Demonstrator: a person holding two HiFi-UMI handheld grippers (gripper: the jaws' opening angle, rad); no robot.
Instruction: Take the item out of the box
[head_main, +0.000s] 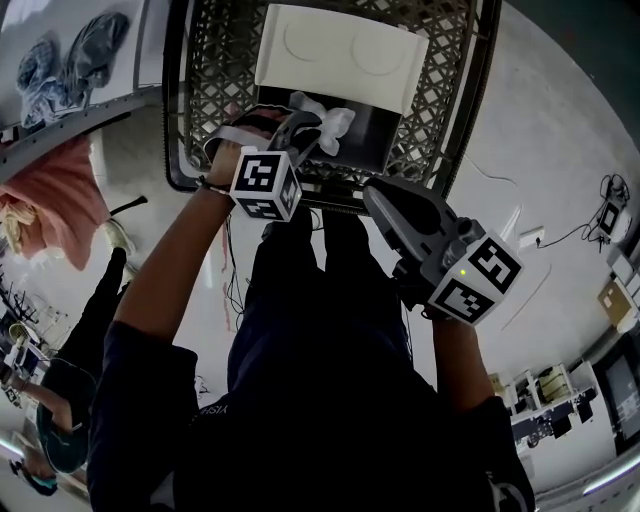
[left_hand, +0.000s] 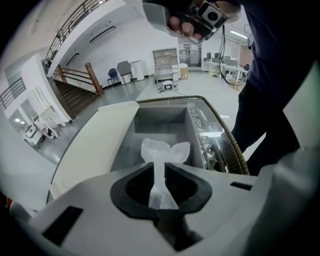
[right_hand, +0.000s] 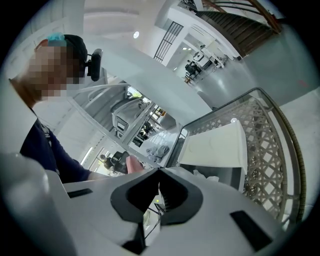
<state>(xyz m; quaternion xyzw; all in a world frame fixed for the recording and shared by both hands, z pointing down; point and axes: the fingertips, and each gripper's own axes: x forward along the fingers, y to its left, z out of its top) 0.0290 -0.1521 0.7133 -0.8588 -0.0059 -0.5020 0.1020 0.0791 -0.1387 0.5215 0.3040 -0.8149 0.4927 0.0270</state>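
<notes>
Holds the left gripper (head_main: 303, 128) (left_hand: 159, 176) over the open box (head_main: 372, 130) (left_hand: 160, 120), pressed onto a crumpled, translucent white bag (head_main: 332, 120) (left_hand: 165, 149). Pinches the bag's narrow neck between both pads, with the puffed top fanning out beyond the tips and the lower end trailing back into the throat. Hangs above the box's dark grey hollow, toward its near wall; cannot tell whether touching the bottom. Stands inside a lattice basket (head_main: 450, 110) (right_hand: 270, 145), with the white lid (head_main: 340, 50) (right_hand: 215, 145) thrown open on the far side. Carries the right gripper (head_main: 378, 195) (right_hand: 159, 192) nearer and to the right, by the basket's near rim, pressed together on nothing.
</notes>
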